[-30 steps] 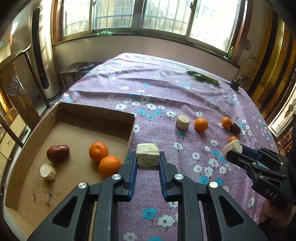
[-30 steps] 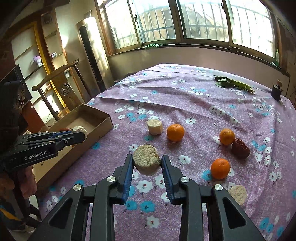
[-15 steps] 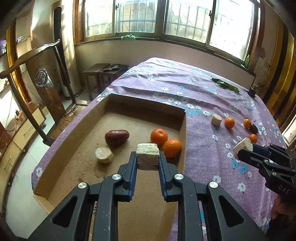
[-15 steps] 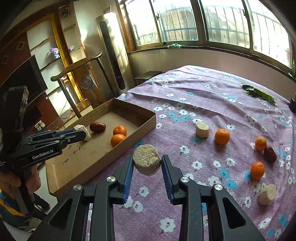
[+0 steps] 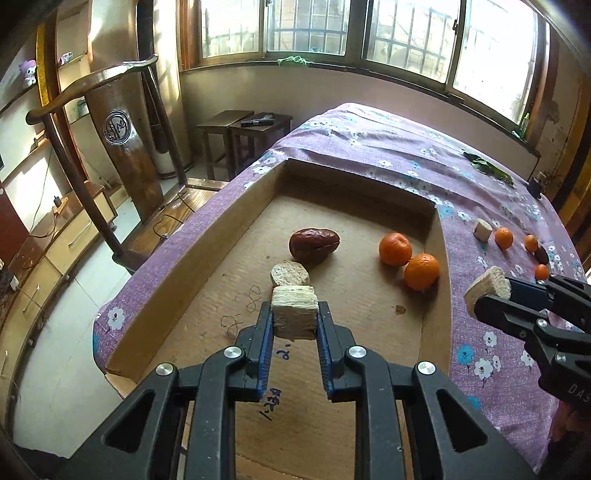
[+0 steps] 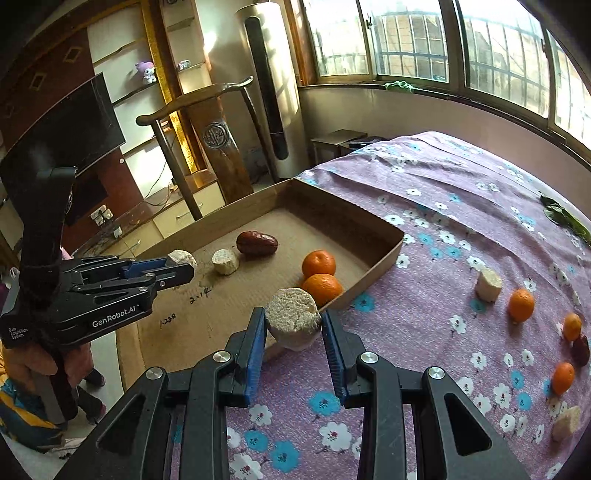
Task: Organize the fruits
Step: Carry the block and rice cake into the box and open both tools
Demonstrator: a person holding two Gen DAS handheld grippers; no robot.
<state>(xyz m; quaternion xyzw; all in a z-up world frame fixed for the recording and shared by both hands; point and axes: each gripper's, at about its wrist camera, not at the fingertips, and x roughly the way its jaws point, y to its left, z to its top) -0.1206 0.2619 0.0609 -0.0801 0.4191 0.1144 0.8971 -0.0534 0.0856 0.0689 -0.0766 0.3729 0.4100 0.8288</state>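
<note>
1. The left gripper [image 5: 294, 317] is clamping a pale fibrous chunk [image 5: 294, 312] tight between its jaws, holding it above the floor of the cardboard tray [image 5: 236, 218], just near of a similar round piece [image 5: 289, 273] lying there.
2. The right gripper [image 6: 293, 328] is gripping a second, rounder chunk [image 6: 292, 314] with its jaws nearly closed, hanging over the tray's near right wall.
3. Already sitting in the tray: a red date [image 5: 314, 242] and two oranges [image 5: 408, 258], besides that round piece.
4. Still waiting on the right, well apart from the tray: one pale piece [image 6: 488, 284], three oranges [image 6: 521, 304], a dark date [image 6: 580, 350] and another pale piece [image 6: 565, 422]. By my judgement the sorting is roughly half done.
5. A purple flowered cloth [image 6: 424, 221] is covering the surface; a wooden chair [image 5: 92, 122] is standing at left, windows [image 5: 402, 33] far behind.
</note>
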